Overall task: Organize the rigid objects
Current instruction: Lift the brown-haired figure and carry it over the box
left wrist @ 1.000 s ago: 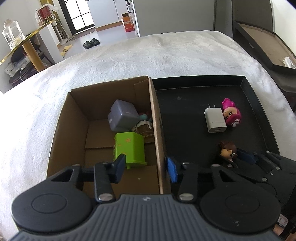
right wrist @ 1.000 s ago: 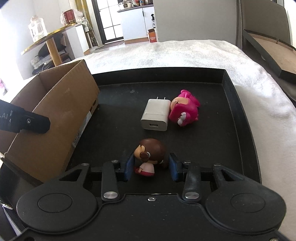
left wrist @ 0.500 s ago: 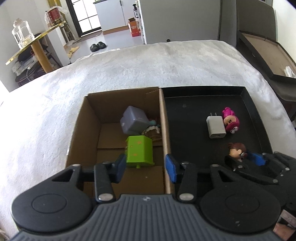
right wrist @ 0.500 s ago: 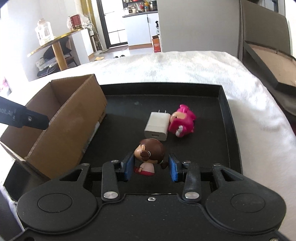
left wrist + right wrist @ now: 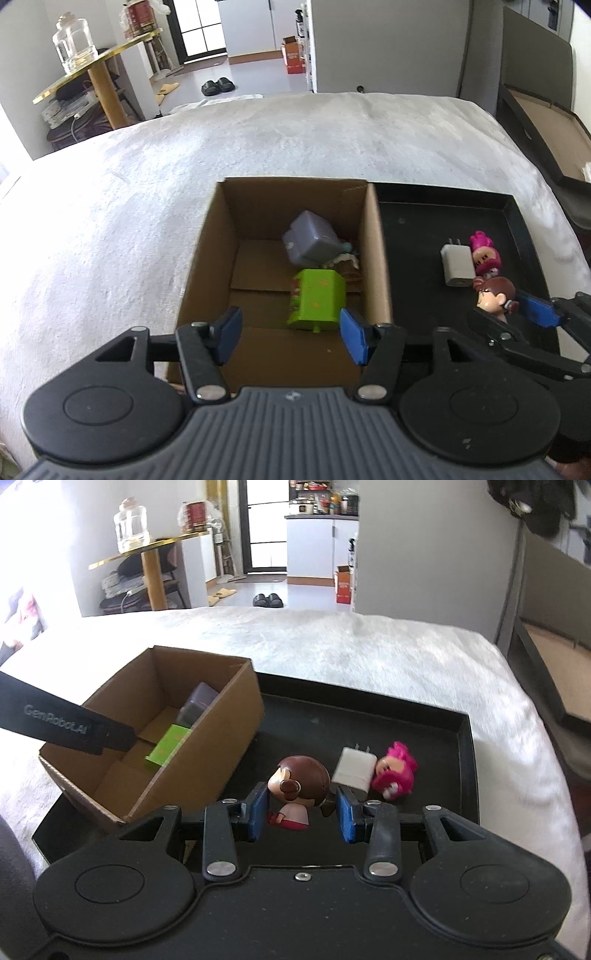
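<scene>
Your right claw (image 5: 301,810) pinches the small brown-haired figurine with a pink body (image 5: 299,786); the blue pads press on both sides of its head, and it hangs above the floor of the shallow black plastic tray (image 5: 436,720). In the left wrist view you see the same figurine (image 5: 495,295) at the right edge, between the pads of that claw.

Your left claw (image 5: 290,336) is over the open brown cardboard box (image 5: 378,258) and its jaws are opening; nothing is between them. Below it, on the box floor, lies the lime-green plastic block with orange marks (image 5: 317,299), and behind this one the grey-lilac rounded cube (image 5: 312,243) leans toward the far right corner, with a small pale toy partly hidden under it. The near left half of the box floor is bare, so there is room there.

The box stands with its right wall just beside the left rim of the tray; from these views you cannot tell whether it sits partly on the tray. On the tray floor the white wall charger with two prongs (image 5: 356,770) and the bright pink plush-like figure (image 5: 395,771) lie touching each other, close to the held figurine. The far part of the tray is free. Both containers rest on a bed with a white fuzzy blanket (image 5: 369,650), with wide open cloth around them.
</scene>
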Tool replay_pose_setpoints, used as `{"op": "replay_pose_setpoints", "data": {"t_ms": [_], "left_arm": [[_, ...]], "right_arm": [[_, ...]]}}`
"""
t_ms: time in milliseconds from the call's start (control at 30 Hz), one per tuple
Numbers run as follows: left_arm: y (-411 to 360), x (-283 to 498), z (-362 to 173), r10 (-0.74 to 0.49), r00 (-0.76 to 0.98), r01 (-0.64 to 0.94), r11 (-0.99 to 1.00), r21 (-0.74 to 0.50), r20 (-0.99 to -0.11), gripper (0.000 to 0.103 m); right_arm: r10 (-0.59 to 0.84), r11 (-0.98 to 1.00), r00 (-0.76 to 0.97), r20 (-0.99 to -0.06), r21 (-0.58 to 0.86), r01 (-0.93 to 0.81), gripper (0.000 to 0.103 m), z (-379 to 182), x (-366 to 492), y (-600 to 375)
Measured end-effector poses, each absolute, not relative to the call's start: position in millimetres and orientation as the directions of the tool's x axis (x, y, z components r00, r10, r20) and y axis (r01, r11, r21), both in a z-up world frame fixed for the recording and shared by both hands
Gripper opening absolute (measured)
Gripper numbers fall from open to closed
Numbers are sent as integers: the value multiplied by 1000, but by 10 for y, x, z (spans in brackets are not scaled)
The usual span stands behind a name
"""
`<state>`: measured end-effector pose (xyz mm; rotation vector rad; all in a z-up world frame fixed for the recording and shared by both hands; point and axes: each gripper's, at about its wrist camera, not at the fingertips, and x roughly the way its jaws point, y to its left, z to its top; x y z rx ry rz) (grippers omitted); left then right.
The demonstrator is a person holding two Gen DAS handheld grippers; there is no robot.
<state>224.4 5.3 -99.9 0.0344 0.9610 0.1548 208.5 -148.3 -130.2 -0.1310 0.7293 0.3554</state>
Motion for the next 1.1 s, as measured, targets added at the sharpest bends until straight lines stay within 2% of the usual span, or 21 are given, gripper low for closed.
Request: {"op": "replay_pose_setpoints", "data": {"t_ms": [233,300,400,467,833,933,1033,1100], "left_arm": [[366,2239,-1048,157,558,-178,982,67,-815,58],[456,2234,-1070,151,560,-196,980,47,-815,68],[526,2228,-1091,195,567,-221,972,81,-800,81],[587,2227,-1097,186,573,-226,972,64,-798,84],[891,2228,-1273,170,544,-276,961,16,-822,84],[948,2228,-1300,183,543,-305,952,11,-820,83],[987,2231,-1327,166,552,-311,950,-17,-817,76],[1005,2227,-1345,160,557,-315,949,-29,-815,57]], "right_arm": [[287,913,692,-662,-28,-406,39,-1145,2128,-1233],[293,907,691,-661,-37,-420,39,-1111,2148,-1161],[297,900,692,-658,-49,-433,39,-1073,2172,-1067],[301,896,690,-658,-53,-441,39,-1047,2203,-995],[314,861,665,-677,-91,-500,39,-1036,2294,-608],[316,852,656,-685,-99,-514,39,-1045,2315,-512],[318,840,648,-692,-111,-531,39,-1056,2333,-427],[320,832,642,-697,-118,-542,39,-1062,2362,-371]]}}
